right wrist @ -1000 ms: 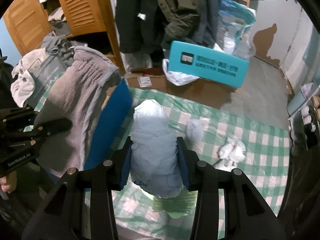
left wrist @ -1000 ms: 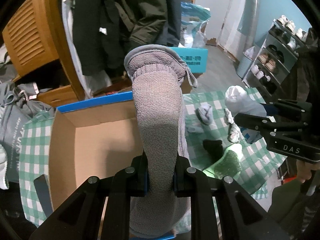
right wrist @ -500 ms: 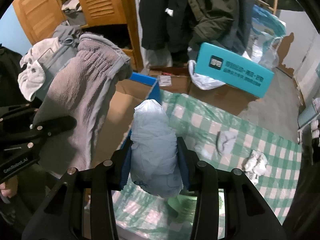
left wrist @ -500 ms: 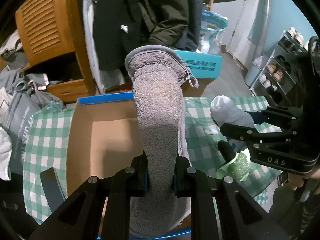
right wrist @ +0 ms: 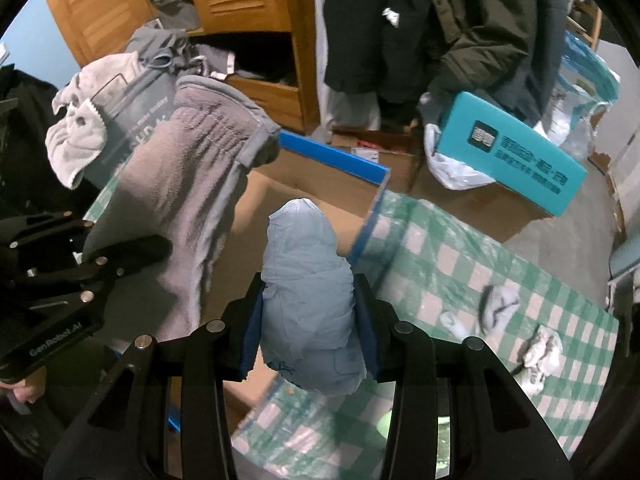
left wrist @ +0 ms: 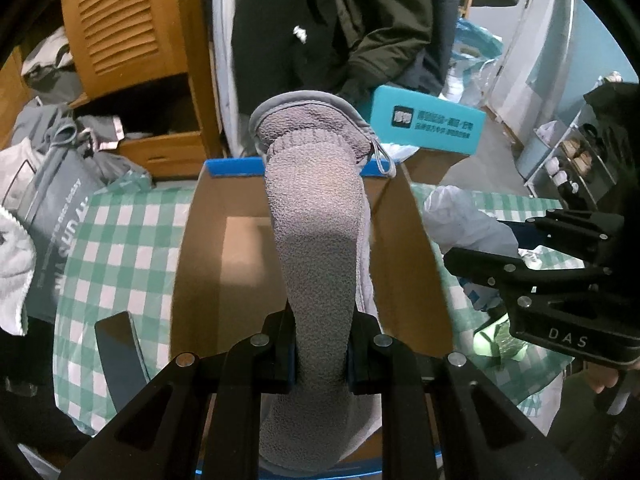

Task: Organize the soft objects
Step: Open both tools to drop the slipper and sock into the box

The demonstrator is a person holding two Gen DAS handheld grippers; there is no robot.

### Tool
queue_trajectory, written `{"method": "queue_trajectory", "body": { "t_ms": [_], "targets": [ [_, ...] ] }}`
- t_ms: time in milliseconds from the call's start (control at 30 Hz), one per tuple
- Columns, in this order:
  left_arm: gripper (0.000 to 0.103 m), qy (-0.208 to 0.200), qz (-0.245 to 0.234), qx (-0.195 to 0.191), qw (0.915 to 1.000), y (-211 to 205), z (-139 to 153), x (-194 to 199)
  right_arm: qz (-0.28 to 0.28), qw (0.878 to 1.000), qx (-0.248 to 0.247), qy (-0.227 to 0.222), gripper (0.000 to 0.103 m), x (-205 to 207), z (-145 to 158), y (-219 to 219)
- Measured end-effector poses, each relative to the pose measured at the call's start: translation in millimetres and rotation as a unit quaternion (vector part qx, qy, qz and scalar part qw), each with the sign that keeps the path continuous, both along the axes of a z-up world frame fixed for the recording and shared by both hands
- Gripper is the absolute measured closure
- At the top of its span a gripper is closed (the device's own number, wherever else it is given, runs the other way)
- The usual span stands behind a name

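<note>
My left gripper (left wrist: 320, 344) is shut on a grey fleece towel (left wrist: 316, 240), which hangs over the open cardboard box (left wrist: 200, 264) with a blue rim. The same towel (right wrist: 188, 200) and the left gripper (right wrist: 120, 264) show at the left of the right wrist view. My right gripper (right wrist: 310, 320) is shut on a pale blue soft bundle (right wrist: 306, 292), held above the box's right wall (right wrist: 366, 232). In the left wrist view that bundle (left wrist: 464, 220) and the right gripper (left wrist: 516, 256) sit just right of the box.
The box stands on a green checked cloth (right wrist: 460, 264). Small white and grey socks (right wrist: 500, 304) (right wrist: 544, 348) lie on it at the right. A teal box (right wrist: 508, 152), hanging coats (left wrist: 340, 28), a wooden cabinet (left wrist: 132, 40) and a grey bag (left wrist: 52, 208) stand behind and left.
Both grippers have moved left with their loads. The towel now hangs over the middle of the box, and the pale blue bundle has come from over the cloth to the box's right wall.
</note>
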State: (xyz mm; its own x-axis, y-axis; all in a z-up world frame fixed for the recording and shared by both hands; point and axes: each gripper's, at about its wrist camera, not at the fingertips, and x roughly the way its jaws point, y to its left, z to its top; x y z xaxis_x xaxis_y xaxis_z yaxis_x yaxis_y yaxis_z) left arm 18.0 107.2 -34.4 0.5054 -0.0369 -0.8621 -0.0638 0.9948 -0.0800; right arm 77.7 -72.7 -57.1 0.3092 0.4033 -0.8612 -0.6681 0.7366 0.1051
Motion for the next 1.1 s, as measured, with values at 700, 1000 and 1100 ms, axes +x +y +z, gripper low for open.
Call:
{"method": "queue_trajectory", "body": {
  "t_ms": [700, 1000, 1100],
  "targets": [
    [0.073, 0.045, 0.016, 0.014, 0.9988, 16, -26, 4, 0.025, 0.999, -0.010, 0.045, 0.045, 2, -25, 46],
    [0.052, 0.030, 0.023, 0.025, 0.9990, 15, -19, 4, 0.013, 0.999, -0.008, 0.035, 0.031, 6, -19, 34],
    [0.050, 0.032, 0.019, 0.024, 0.9990, 10, -19, 6, 0.007, 0.999, -0.006, 0.035, 0.029, 8, -17, 26]
  ]
}}
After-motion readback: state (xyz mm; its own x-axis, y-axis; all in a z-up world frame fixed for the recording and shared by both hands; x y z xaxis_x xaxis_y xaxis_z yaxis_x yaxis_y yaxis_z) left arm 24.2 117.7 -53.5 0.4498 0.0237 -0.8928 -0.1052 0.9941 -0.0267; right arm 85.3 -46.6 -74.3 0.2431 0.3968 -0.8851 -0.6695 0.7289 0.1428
